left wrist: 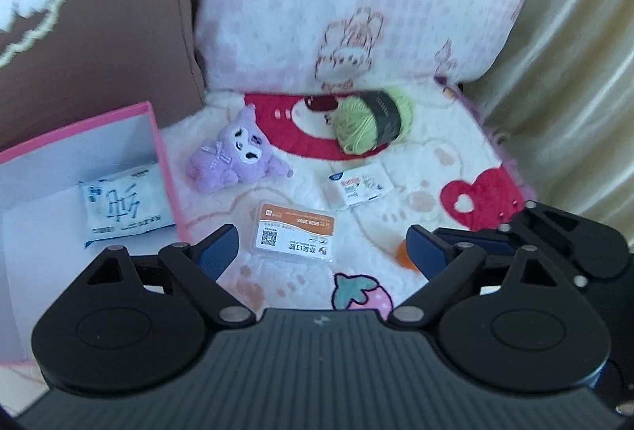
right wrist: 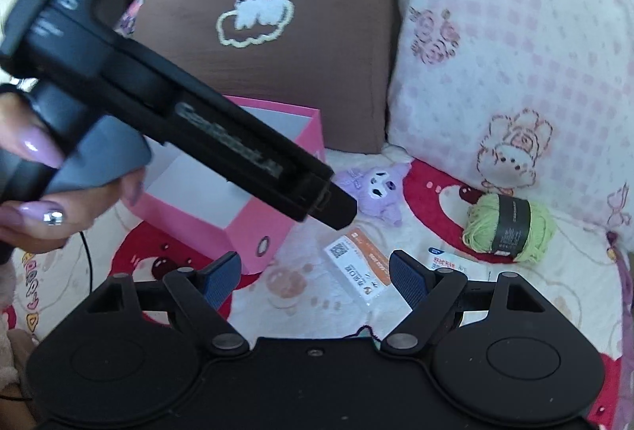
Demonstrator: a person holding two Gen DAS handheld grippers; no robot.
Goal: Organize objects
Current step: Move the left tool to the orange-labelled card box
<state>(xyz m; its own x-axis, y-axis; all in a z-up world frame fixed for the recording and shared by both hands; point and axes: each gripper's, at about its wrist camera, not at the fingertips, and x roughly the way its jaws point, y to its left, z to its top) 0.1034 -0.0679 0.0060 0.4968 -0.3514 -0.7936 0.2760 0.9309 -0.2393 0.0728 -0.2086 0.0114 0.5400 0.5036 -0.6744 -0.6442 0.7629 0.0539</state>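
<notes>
My left gripper (left wrist: pixel 323 245) is open just above an orange-and-white card case (left wrist: pixel 294 234) on the blanket, with nothing between its fingers. Left of it stands a pink box (left wrist: pixel 156 136) holding a white packet (left wrist: pixel 123 202). A purple plush (left wrist: pixel 233 154), a ball of green yarn (left wrist: pixel 370 123) and a small white packet (left wrist: pixel 358 188) lie farther back. My right gripper (right wrist: pixel 315 265) is open and empty, low over the same card case (right wrist: pixel 358 263). In the right wrist view the left gripper (right wrist: pixel 338 210) crosses the frame side-on, held by a hand (right wrist: pixel 35 152).
A brown pillow (right wrist: pixel 309 73) and a pink checked pillow (right wrist: pixel 515 53) stand behind the objects. The right gripper's body (left wrist: pixel 554 243) sits close beside my left one, with a small orange thing (left wrist: pixel 406 255) under it. A cream curtain (left wrist: pixel 574 73) hangs at the right.
</notes>
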